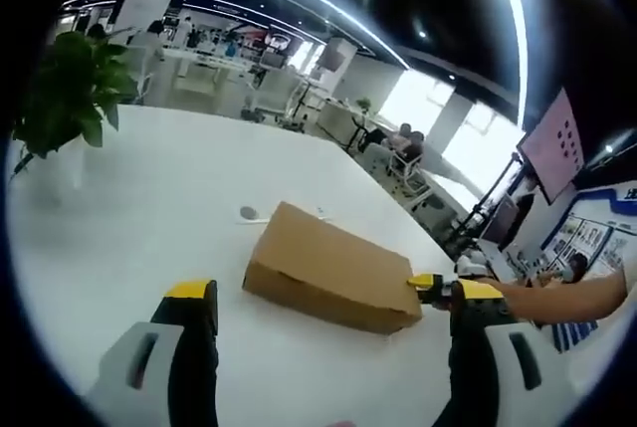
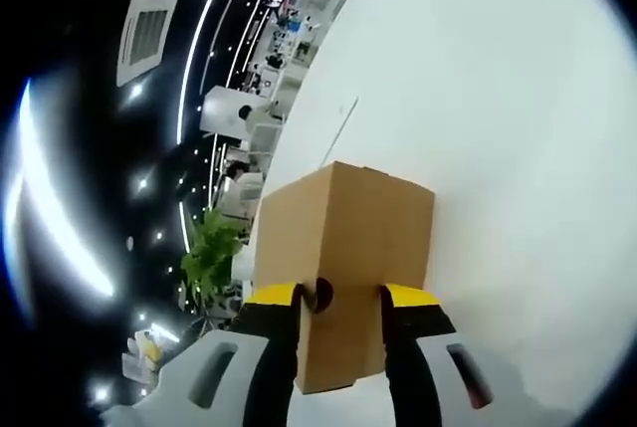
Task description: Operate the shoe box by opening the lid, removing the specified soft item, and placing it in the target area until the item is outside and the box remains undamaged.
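A closed brown cardboard shoe box lies flat on the white table, its lid down. My left gripper hovers short of the box's near long side, open wide with nothing between its yellow-tipped fingers. The right gripper reaches in from the right, held by a person's arm, and its tip meets the box's right end. In the right gripper view the box stands close ahead, and my right gripper is open in front of its end face, beside a small dark round spot.
A potted green plant stands at the table's far left, seen also as the plant beyond the box. A small grey disc lies just behind the box. Chairs and seated people sit past the table's far edge.
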The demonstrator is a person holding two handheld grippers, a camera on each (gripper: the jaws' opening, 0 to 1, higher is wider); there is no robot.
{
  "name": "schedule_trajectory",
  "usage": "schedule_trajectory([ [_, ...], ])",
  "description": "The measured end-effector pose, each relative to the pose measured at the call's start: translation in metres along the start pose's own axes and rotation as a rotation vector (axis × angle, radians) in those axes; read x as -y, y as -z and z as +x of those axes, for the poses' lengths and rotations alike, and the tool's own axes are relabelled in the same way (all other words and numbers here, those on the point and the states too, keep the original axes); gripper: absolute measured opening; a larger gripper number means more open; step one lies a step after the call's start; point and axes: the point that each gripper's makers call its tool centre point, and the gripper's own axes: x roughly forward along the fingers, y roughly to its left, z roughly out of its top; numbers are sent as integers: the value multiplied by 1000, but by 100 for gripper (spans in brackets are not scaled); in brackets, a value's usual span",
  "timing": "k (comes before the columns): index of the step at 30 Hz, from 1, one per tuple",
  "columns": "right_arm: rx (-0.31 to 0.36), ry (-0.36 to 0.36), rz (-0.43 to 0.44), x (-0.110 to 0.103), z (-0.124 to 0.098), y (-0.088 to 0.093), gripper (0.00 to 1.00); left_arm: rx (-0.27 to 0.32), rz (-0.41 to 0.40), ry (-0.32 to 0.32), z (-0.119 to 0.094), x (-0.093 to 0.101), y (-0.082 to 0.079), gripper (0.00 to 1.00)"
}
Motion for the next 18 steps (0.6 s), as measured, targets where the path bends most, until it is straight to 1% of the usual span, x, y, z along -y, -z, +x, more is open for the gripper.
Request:
schedule_trajectory([
  [3,0,3,-10,1,1,-2,31,-18,-6,0,8,-7,1,99],
  [5,0,0,-20,1,1,-3,30,5,-36,29,14,-6,-3,99],
  [8,2,1,-17,0,1,-1,30,-5,-45,48,20,-7,-1,99],
  [10,7,7,-12,-2,1,0,30,-35,-58,42,28,-14,3,99],
  [12,14,11,-15,-3,1,1,30,-63,-97,54,35,-17,7,99],
  [14,19,6,-9,-1,1,-1,30,-65,-98,55,48,-25,5,99],
  [16,19,4,-10,-2,1,0,30,-67,-90,55,54,-27,4,99],
  [18,8,7,-14,-2,1,-1,30,-71,-101,71,64,-31,1,98],
])
